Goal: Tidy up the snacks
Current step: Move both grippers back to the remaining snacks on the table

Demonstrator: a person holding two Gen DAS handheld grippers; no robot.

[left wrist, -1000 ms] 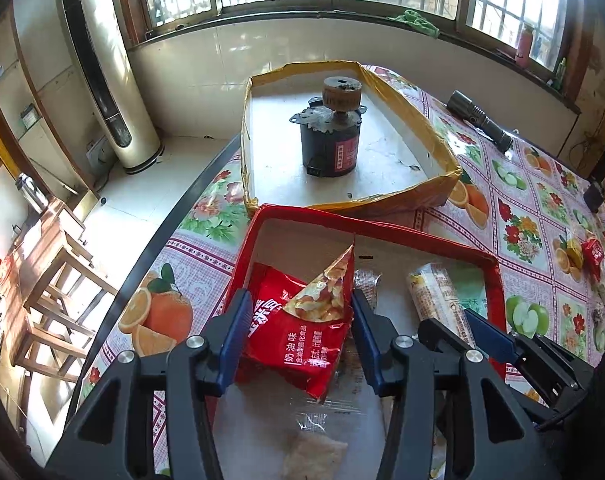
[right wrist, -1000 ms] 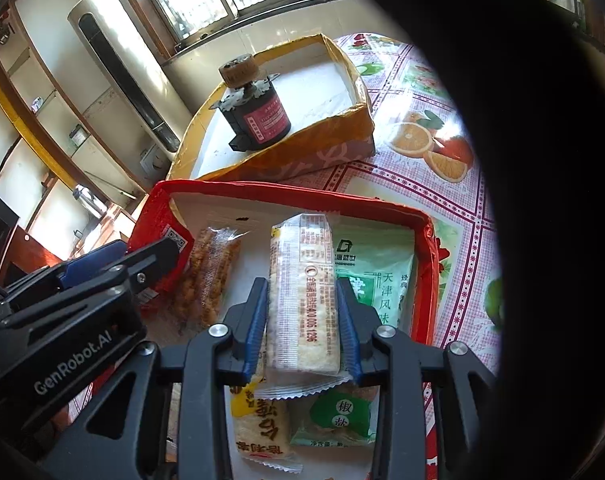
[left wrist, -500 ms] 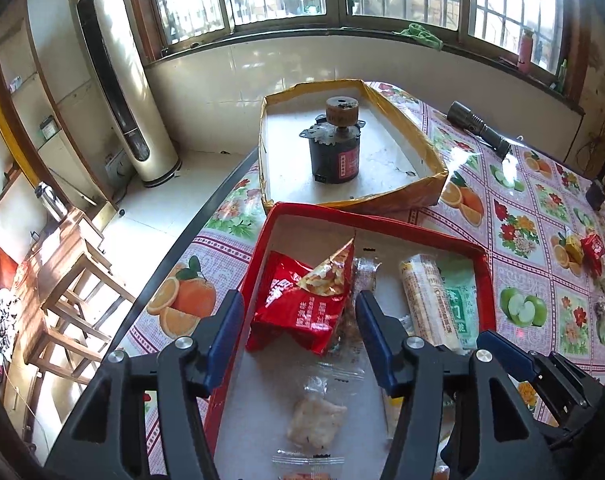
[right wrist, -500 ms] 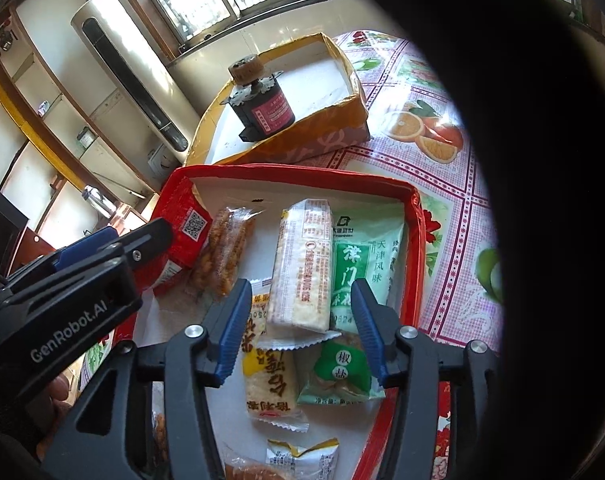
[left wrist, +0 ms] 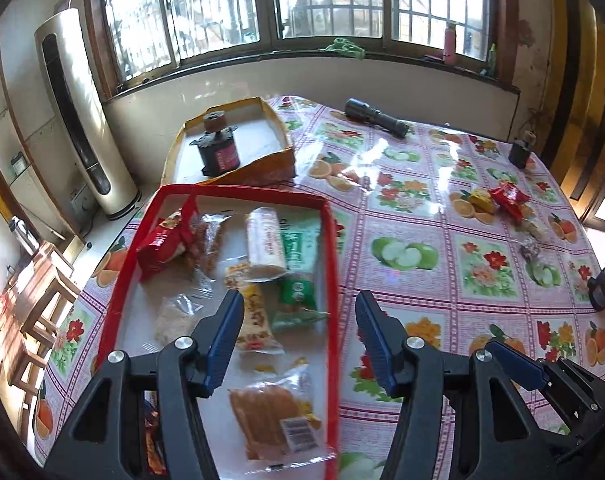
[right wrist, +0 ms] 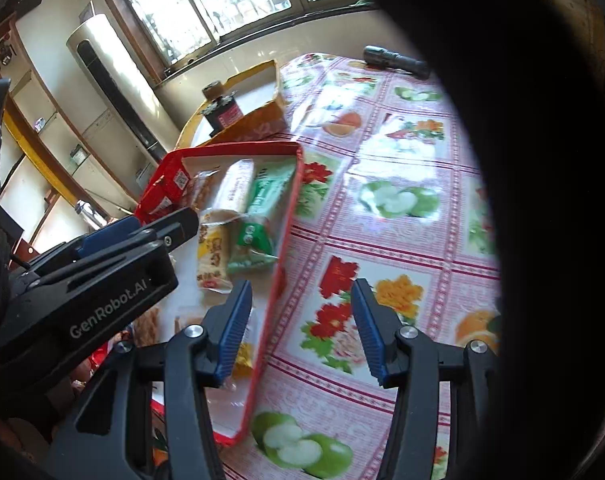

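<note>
A red tray [left wrist: 242, 192] lies on the fruit-print tablecloth and holds several snack packs: a red bag [left wrist: 162, 244], a long white pack [left wrist: 265, 240], a green pack [left wrist: 302, 240] and an orange-brown pack [left wrist: 262, 412] near the front. My left gripper [left wrist: 298, 320] is open and empty, hovering over the tray's right rim. My right gripper [right wrist: 300, 312] is open too, with nothing between its fingers; it straddles the same red rim [right wrist: 278, 272], and its right finger is over the cloth. Loose snacks, one red-wrapped [left wrist: 508, 196] and one yellow [left wrist: 480, 200], lie far right.
Behind the tray stands a yellow box [left wrist: 270, 168] with a black motor [left wrist: 218, 152] in it. A black flashlight [left wrist: 376, 118] lies at the back, and small dark objects [left wrist: 518, 154] [left wrist: 600, 288] sit at the right. The table edge drops off on the left, above wooden stools.
The right gripper let go of the long white pack, which stays in the tray. Both grippers pulled back and swung right, from over the snacks to the tray's right rim.
</note>
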